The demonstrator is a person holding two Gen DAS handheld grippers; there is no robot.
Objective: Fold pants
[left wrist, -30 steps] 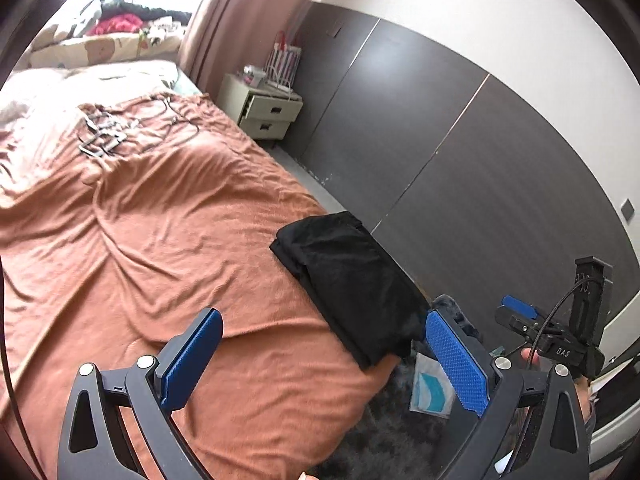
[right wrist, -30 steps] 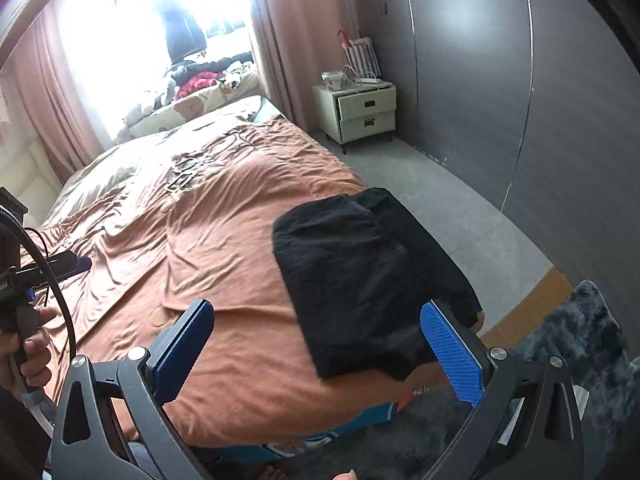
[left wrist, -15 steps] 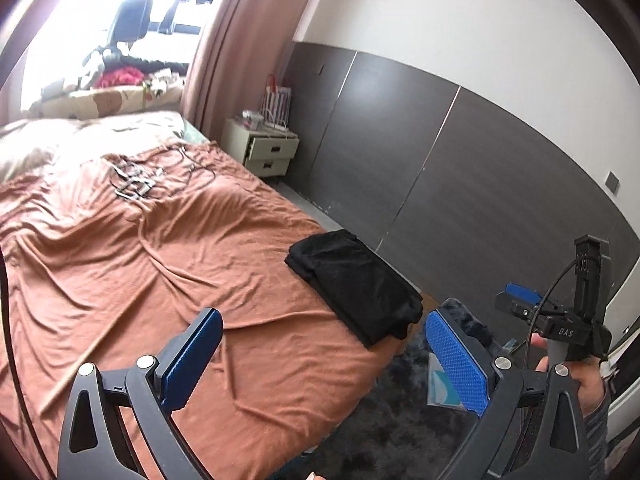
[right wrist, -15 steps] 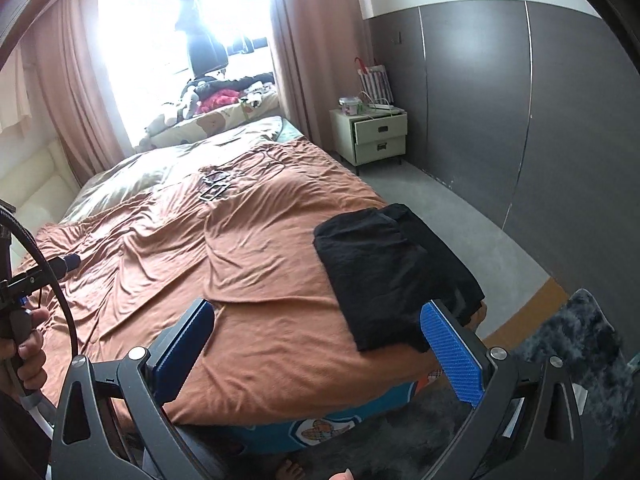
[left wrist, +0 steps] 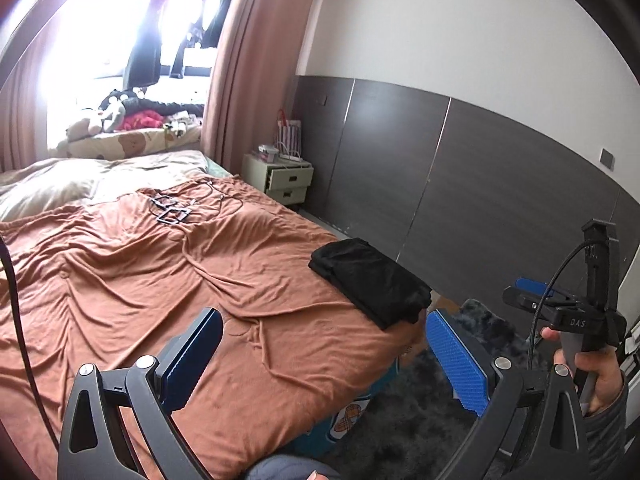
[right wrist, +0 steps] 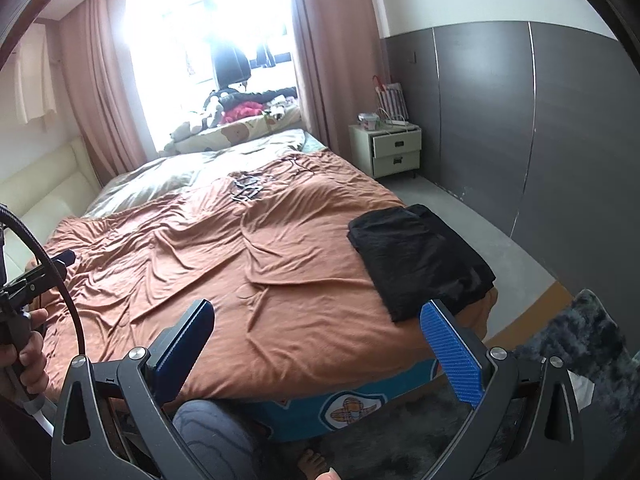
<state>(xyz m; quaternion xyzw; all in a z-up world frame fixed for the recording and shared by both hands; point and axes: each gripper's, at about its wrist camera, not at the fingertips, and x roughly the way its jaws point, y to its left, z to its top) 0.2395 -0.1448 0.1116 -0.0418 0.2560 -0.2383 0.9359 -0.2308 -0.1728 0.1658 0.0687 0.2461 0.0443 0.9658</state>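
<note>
1. Standing wide apart at 6 o'clock in each wrist view: left tongs [left wrist: 320,356] and right tongs [right wrist: 316,344], both released, blue pads [right wrist: 450,350] bare, nothing between them.
2. Bed [right wrist: 240,280], rust-brown cover, wrinkled; fills each view from 6 to 12 o'clock. Tongs appear to hang off its near edge, touching no cloth.
3. Pants [right wrist: 416,256], black; lying at 3 o'clock on the bed's near right corner, as a compact oblong in layers, one end at the mattress edge. Well apart from both tongs.
4. Dark metal items and cable [right wrist: 246,188], 12 o'clock, far part of the bed; kind not clear.
5. Nightstand [right wrist: 394,150], 1 o'clock, against the dark wall.
6. Step, as judged: folding looks finished; tongs stand clear of the bundle.
7. Next move, as judged: little is called for, at most squaring the end that sits at the edge.
</note>
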